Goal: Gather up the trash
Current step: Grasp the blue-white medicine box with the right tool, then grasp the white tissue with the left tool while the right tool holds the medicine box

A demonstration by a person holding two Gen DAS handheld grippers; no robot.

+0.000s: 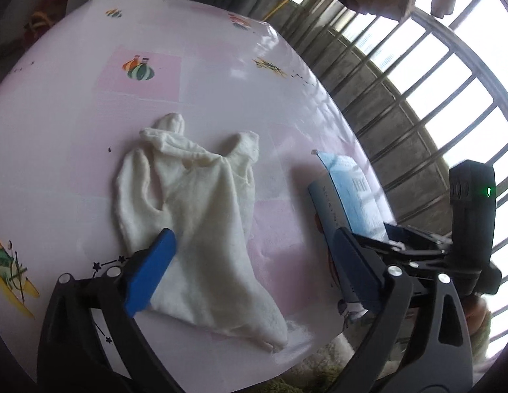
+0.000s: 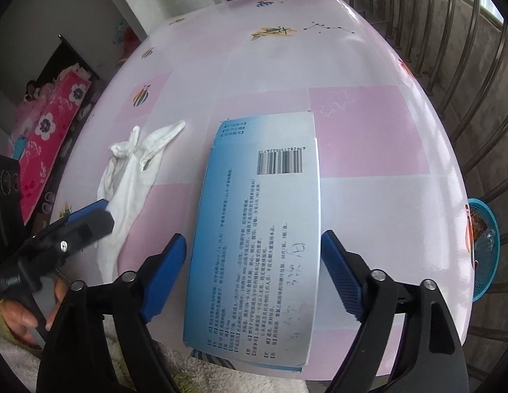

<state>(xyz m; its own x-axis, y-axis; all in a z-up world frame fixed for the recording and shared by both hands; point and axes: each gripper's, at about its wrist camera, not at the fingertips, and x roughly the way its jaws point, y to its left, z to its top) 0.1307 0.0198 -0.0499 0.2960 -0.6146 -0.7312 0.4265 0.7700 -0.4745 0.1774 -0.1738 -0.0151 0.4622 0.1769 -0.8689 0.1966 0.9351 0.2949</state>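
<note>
Lying wide open beyond the box (image 2: pixel 254 229): bare table (image 2: pixel 378 131). Crowding the box's left: cloth (image 2: pixel 129 177), left gripper (image 2: pixel 87 222).

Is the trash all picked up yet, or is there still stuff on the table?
Not yet. Some trash already sits in the blue basket. The right gripper is open around the medicine box, not squeezing. The white cloth lies on the table under the open left gripper.

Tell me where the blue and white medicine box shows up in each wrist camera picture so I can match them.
Left wrist view: the medicine box sits at right of centre, seen edge-on beside the right gripper.
Right wrist view: the medicine box fills the centre, flat, barcode up, between the open fingers.
Shared landmark: the crumpled white cloth, left of the box in both.
</note>
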